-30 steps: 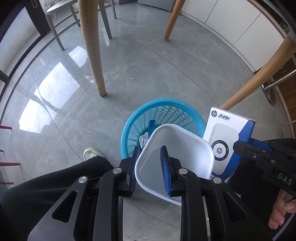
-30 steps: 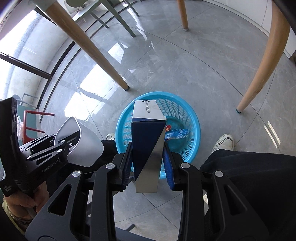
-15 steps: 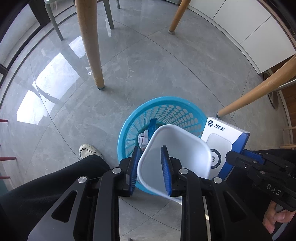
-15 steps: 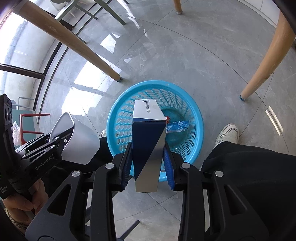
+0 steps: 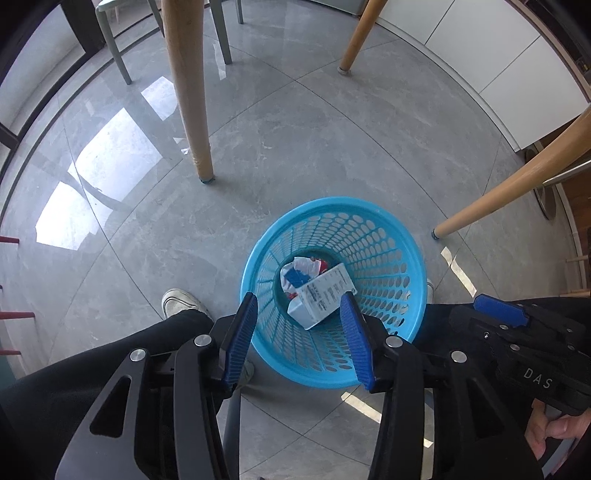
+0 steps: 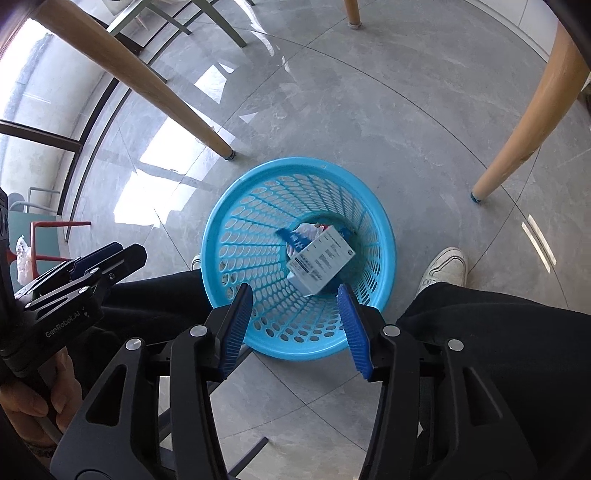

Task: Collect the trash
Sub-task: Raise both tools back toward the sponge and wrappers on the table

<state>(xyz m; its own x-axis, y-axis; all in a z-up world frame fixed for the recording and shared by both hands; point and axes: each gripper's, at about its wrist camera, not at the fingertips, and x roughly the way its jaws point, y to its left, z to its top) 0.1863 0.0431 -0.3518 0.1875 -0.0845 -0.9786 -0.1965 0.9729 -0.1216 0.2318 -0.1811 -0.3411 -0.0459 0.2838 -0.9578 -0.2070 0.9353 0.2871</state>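
A blue perforated waste basket (image 5: 391, 236) stands on the grey tile floor, also in the right wrist view (image 6: 229, 236). Inside it lies a white and blue box (image 5: 321, 295), also in the right wrist view (image 6: 321, 262), on top of crumpled wrappers (image 5: 299, 271). I cannot see the white tray. My left gripper (image 5: 299, 332) is open and empty above the basket's near rim. My right gripper (image 6: 295, 325) is open and empty above the same rim. The right gripper's body (image 5: 517, 332) shows at the right of the left wrist view.
Wooden table legs (image 5: 188, 92) (image 5: 509, 188) (image 6: 532, 110) stand around the basket. The person's black-trousered legs and white shoes (image 5: 184, 302) (image 6: 447, 266) flank it. Chair legs (image 5: 225, 33) are farther back, white cabinets (image 5: 498, 55) at the right.
Both grippers have opened. The white tray has left the left gripper and the blue and white box has left the right gripper; the box now lies in the basket.
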